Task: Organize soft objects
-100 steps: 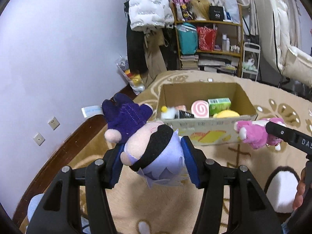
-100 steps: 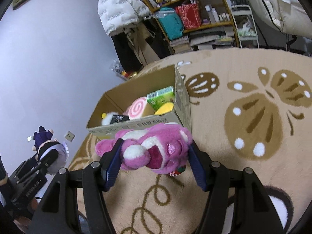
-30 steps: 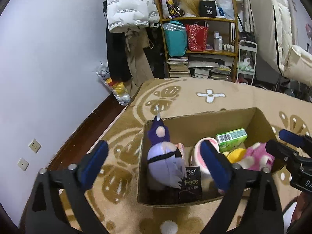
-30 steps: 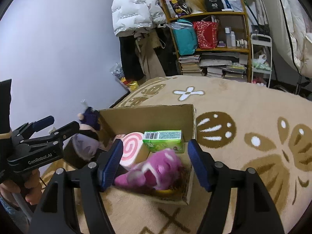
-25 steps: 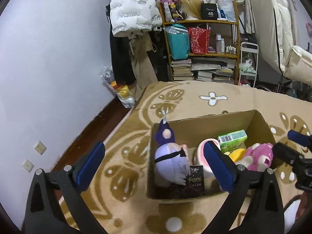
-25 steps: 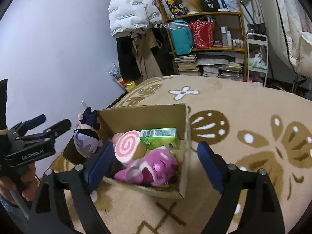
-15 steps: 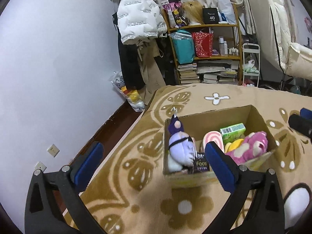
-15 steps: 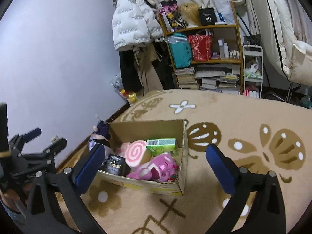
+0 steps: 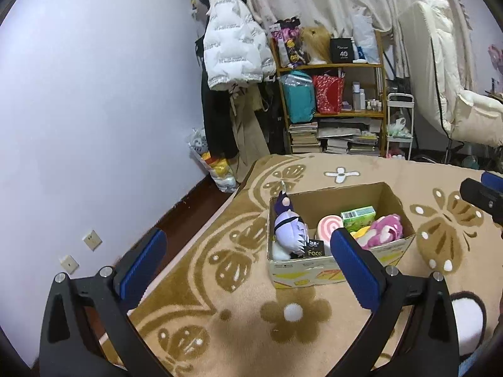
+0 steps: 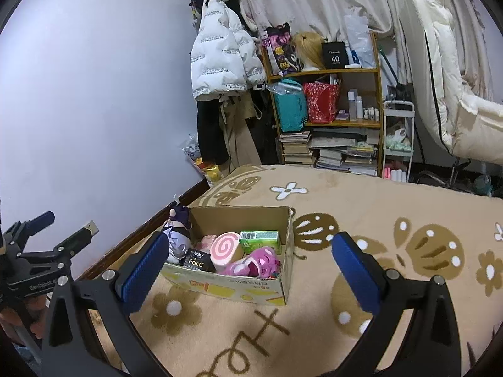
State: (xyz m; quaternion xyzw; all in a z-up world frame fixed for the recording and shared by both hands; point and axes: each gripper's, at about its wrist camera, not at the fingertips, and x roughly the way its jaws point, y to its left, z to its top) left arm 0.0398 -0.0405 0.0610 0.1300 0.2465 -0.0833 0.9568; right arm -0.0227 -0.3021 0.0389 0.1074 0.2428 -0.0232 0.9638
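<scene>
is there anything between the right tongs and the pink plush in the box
Nothing visible. The right tongs hang open and empty above the beige patterned rug, and the pink plush bear lies uncovered at the near right corner of the open cardboard box.

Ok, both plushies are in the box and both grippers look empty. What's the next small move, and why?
Probably swing both grippers away from the cardboard box to look for more soft things. The left gripper and right gripper are open and empty. The purple doll and pink plush bear lie inside the box, and the beige rug shows no other loose toy in either view.
</scene>
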